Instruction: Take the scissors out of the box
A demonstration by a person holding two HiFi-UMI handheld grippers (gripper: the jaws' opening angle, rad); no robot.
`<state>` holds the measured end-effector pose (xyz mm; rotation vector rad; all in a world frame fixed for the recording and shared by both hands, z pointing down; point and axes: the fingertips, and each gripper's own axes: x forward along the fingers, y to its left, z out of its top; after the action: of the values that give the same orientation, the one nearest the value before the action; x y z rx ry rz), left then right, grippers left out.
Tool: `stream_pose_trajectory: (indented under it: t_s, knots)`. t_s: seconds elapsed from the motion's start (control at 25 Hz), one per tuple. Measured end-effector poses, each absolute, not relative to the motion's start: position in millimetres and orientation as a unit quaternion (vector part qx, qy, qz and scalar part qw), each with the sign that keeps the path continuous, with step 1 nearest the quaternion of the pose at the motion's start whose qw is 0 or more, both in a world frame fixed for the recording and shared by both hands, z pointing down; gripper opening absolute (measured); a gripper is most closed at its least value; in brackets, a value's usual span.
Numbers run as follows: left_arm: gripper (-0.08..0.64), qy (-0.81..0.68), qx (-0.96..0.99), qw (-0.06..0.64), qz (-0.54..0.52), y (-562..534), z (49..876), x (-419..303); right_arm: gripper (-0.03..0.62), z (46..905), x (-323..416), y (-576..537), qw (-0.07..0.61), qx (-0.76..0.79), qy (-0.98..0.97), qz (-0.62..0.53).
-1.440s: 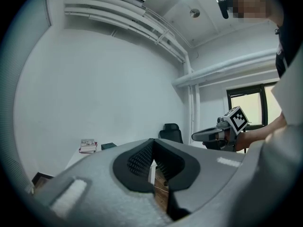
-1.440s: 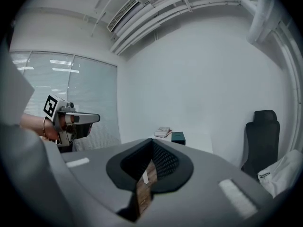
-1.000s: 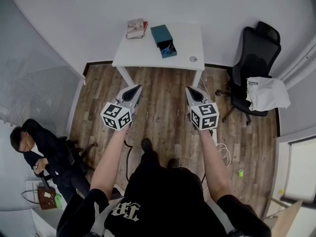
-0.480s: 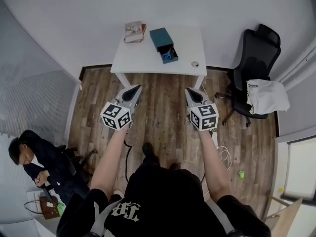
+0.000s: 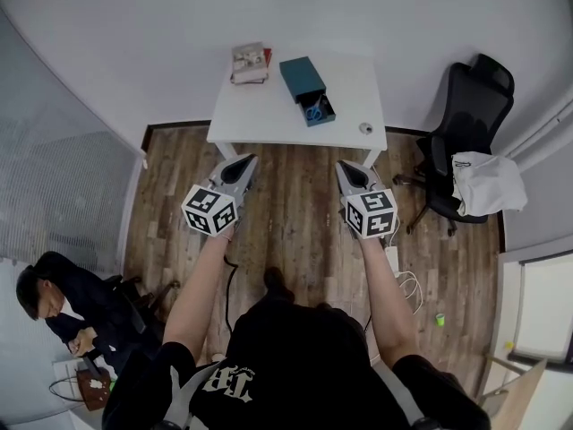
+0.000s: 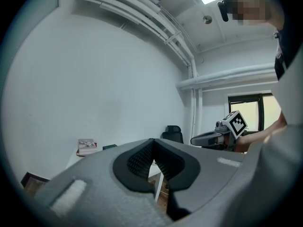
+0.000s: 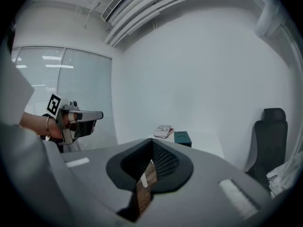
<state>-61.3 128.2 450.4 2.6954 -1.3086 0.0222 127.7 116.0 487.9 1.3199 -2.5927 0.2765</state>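
A dark teal box [image 5: 302, 74] lies on the white table [image 5: 269, 113] at the far side of the room. Its drawer end stands open toward me, and blue-handled scissors [image 5: 315, 111] lie inside. My left gripper [image 5: 248, 159] and right gripper [image 5: 343, 163] are held out side by side over the wooden floor, well short of the table. Both are shut with nothing in them. The box [image 7: 182, 137] shows small beyond the jaws in the right gripper view. In the left gripper view only a dark sliver of the box [image 6: 109, 147] shows, next to the books [image 6: 86, 146].
A stack of books [image 5: 250, 63] lies left of the box, and a small round object [image 5: 365, 128] sits near the table's front right corner. A black office chair [image 5: 466, 133] with a white cloth [image 5: 488, 184] stands to the right. A seated person [image 5: 54, 298] is at the lower left.
The table, box and chair have shifted lower and rightward in the head view as I walk toward them. Both grippers keep their pose and stay shut.
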Motion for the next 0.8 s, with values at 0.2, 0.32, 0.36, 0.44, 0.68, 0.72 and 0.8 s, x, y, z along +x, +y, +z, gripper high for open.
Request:
stream_pose_trajectory:
  t_s: [0.2,0.32,0.36,0.44,0.68,0.72,0.8]
  knots:
    - [-0.002,-0.433,0.898,0.077,0.002,111.3,453.3,-89.2,0.005,490.7,101.1,101.1,0.115,0.452,-0.879,0.096]
    - [-0.002,-0.431,0.899,0.08,-0.003,103.8,455.2,-104.1,0.005,493.0,87.2,95.2,0.12,0.453,-0.878,0.097]
    - [-0.002,-0.43,0.899,0.081,-0.005,101.7,455.8,-108.9,0.005,493.5,82.8,93.5,0.122,0.454,-0.877,0.097]
    - [-0.002,-0.428,0.9,0.083,-0.008,97.0,456.5,-118.2,0.005,493.4,74.1,89.1,0.124,0.456,-0.876,0.096]
    - [-0.002,-0.418,0.904,0.086,-0.016,87.8,458.3,-138.9,0.005,494.9,51.2,80.4,0.131,0.46,-0.873,0.096]
    - [-0.002,-0.417,0.905,0.087,-0.016,86.8,458.5,-142.3,0.005,495.1,47.7,79.5,0.132,0.46,-0.873,0.096]
    - [-0.002,-0.415,0.906,0.087,-0.017,85.1,458.9,-148.3,0.005,495.6,42.1,77.9,0.133,0.461,-0.872,0.096]
